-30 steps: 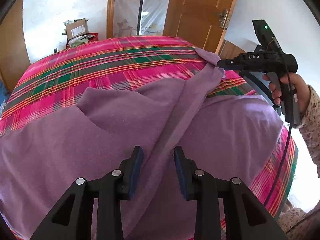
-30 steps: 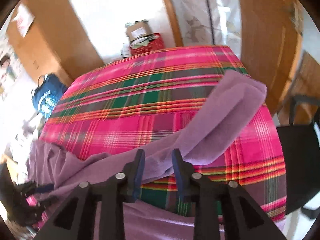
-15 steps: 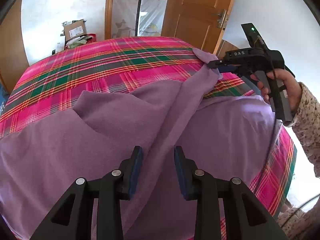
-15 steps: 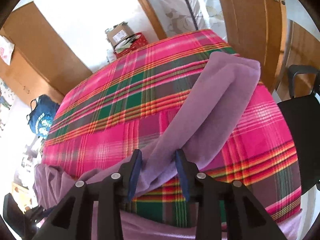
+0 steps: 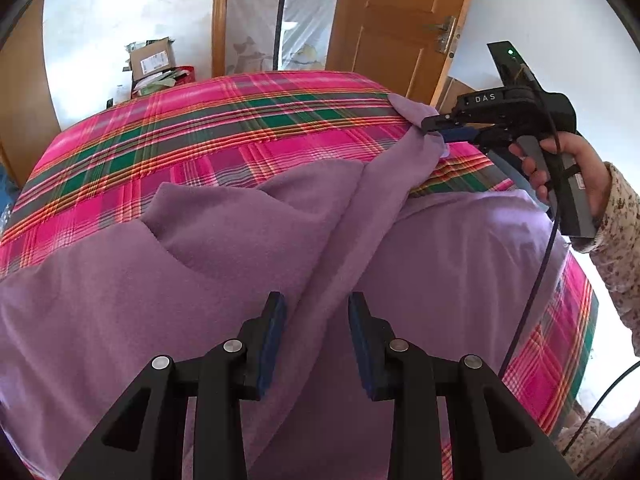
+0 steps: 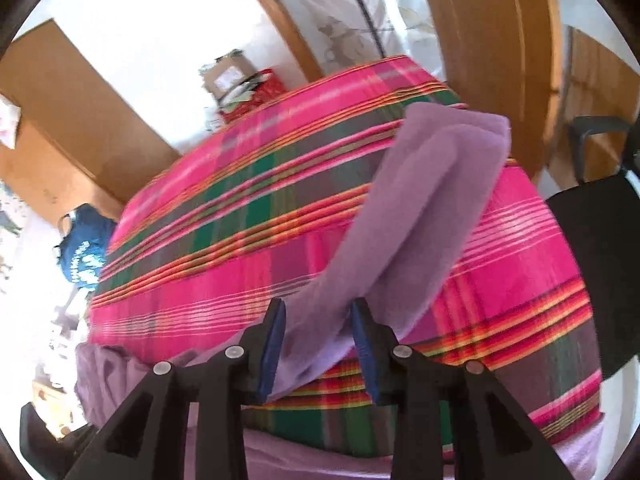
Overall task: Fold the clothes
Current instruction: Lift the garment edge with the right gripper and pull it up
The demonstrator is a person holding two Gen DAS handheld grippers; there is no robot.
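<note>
Right gripper (image 5: 434, 126) has carried the purple sleeve (image 6: 420, 216) farther over the plaid bed (image 5: 200, 140) — clamped on it — while left gripper (image 5: 316, 332) hangs open; fold apparently underway.

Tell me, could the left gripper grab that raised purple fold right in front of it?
Probably yes. The left gripper is open, and the raised fold of the purple garment runs between its fingers with nothing in the way. The right gripper works the far sleeve end.

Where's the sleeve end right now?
In the left wrist view the sleeve end sits upper right, at the right tool, above the plaid cover near the door.
</note>
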